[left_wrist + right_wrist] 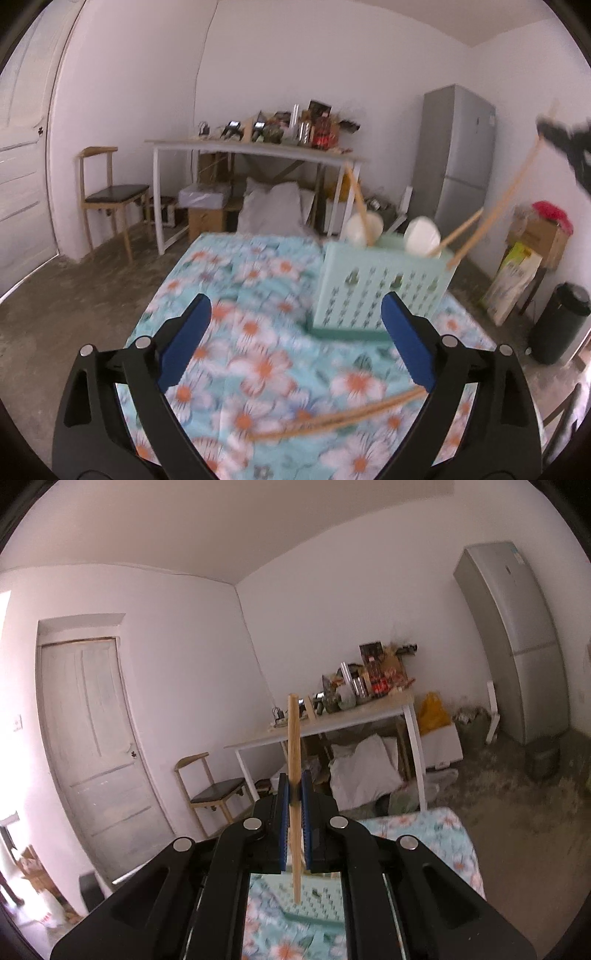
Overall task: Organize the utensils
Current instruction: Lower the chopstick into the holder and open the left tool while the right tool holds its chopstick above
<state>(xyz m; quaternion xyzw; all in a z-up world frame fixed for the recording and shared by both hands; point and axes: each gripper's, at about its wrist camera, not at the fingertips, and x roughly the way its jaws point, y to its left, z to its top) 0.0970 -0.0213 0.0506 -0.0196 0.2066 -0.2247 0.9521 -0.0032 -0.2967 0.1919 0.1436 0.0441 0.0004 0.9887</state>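
A mint-green perforated utensil holder (384, 288) stands on the floral tablecloth (240, 280). Two white spoons (421, 236) and wooden chopsticks (461, 232) stick out of it. My left gripper (295, 332) is open just in front of the holder with nothing between its blue pads (188, 339). A loose chopstick pair (340, 417) lies on the cloth under its right finger. My right gripper (294, 790) is shut on a single chopstick (294, 757), held upright above the holder (317, 901). In the left wrist view this gripper (565, 144) is a blur at the upper right, its chopstick (509, 199) slanting down to the holder's right corner.
Beyond the cloth stand a white table (258, 149) piled with clutter, a wooden chair (110, 192), a grey fridge (454, 155) and a white door (96, 738). Cardboard boxes (532, 251) and a black bin (557, 325) sit on the right. The floor is bare concrete.
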